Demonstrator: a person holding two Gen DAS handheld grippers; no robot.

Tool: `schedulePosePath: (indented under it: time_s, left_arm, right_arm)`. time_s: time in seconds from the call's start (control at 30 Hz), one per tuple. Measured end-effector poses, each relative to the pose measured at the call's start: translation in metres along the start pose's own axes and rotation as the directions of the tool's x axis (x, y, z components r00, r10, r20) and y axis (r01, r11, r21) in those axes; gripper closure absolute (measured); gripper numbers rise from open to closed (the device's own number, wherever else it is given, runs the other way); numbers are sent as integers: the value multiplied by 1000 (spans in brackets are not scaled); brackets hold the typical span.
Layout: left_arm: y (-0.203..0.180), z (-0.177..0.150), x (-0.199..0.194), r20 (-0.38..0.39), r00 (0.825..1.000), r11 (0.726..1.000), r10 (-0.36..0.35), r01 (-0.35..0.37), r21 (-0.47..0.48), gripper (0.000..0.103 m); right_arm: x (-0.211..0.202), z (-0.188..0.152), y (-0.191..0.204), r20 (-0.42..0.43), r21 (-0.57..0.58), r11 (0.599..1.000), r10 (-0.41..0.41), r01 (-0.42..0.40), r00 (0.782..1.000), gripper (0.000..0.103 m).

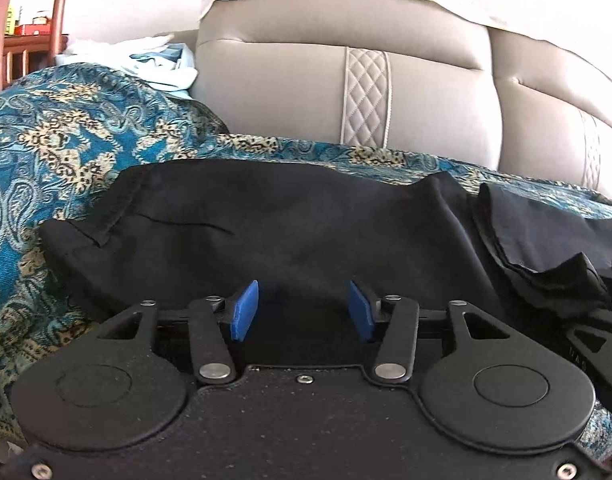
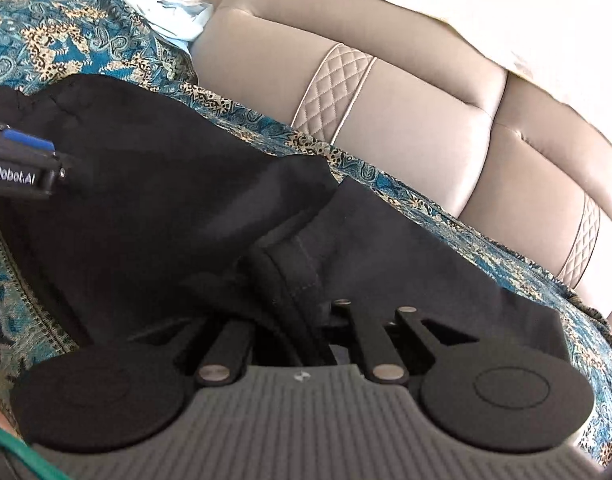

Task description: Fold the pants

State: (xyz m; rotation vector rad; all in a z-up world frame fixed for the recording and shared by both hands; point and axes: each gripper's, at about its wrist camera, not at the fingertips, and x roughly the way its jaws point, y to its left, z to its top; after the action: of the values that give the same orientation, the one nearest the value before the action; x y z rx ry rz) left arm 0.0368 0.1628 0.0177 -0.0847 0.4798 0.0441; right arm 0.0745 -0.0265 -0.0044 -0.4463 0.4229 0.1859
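Lying across a teal paisley throw on a sofa, the black pants are spread in front of both grippers. In the left wrist view the pants run from 9 to 3 o'clock, with a hemmed edge turned up toward 10 o'clock and a bunched fold toward 3 o'clock. The left gripper is seen low over the cloth, its blue pads standing apart; dark fabric lies in the gap, but the pads are not seen pressing on it. Part of the right gripper is seen at 3 o'clock, touching the bunched fold.

In the right wrist view the pants fill the middle and the 9 o'clock side, and a thick seamed fold runs down toward 6 o'clock into the right gripper. Its pads are hidden by that fold, so whether the fingers are clamped on the cloth cannot be told. The left gripper shows at 9 o'clock, resting on the pants, one blue pad visible.

Beige cushions with quilted strips are seen from 12 to 3 o'clock. Pale crumpled cloth lies at 11 o'clock on the throw.
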Motion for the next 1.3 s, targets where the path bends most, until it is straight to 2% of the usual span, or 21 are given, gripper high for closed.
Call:
schedulePosePath:
  time_s: [0.13, 0.17, 0.23, 0.3, 0.37, 0.53, 0.7, 1.13, 1.3]
  left_arm:
    - [3, -2, 1, -6, 1000, 1000, 8, -8, -10, 53]
    - [3, -3, 0, -7, 1000, 1000, 9, -9, -7, 52]
    - [2, -4, 0, -7, 1000, 1000, 12, -12, 3, 51]
    - [0, -5, 0, -7, 1000, 1000, 14, -14, 14, 50]
    - [-1, -6, 1, -8, 1000, 1000, 17, -17, 22, 49]
    - [-4, -7, 3, -8, 1000, 999, 24, -24, 35, 48]
    - [-5, -8, 4, -8, 1000, 999, 27, -26, 43, 46]
    - [-5, -8, 5, -7, 1000, 999, 29, -29, 46, 42]
    - [-4, -8, 5, -8, 1000, 999, 29, -28, 41, 40]
  right_arm:
    - [-1, -2, 9, 15, -23, 999, -33, 33, 999, 85]
    - [-2, -2, 9, 16, -19, 999, -37, 38, 999, 68]
    - [-4, 0, 6, 14, 2, 1000, -27, 27, 1000, 59]
    - [-8, 2, 1, 14, 32, 999, -4, 4, 1000, 41]
    - [-11, 4, -4, 13, 61, 997, 56, -57, 998, 36]
    - [-22, 7, -6, 1, 105, 982, 156, -155, 988, 32]
    - [-31, 9, -12, -1, 179, 952, 253, -249, 967, 29]
    - [-37, 10, -16, -12, 211, 939, 280, -271, 960, 29]
    - [-46, 12, -26, 32, 280, 903, 331, -327, 943, 24]
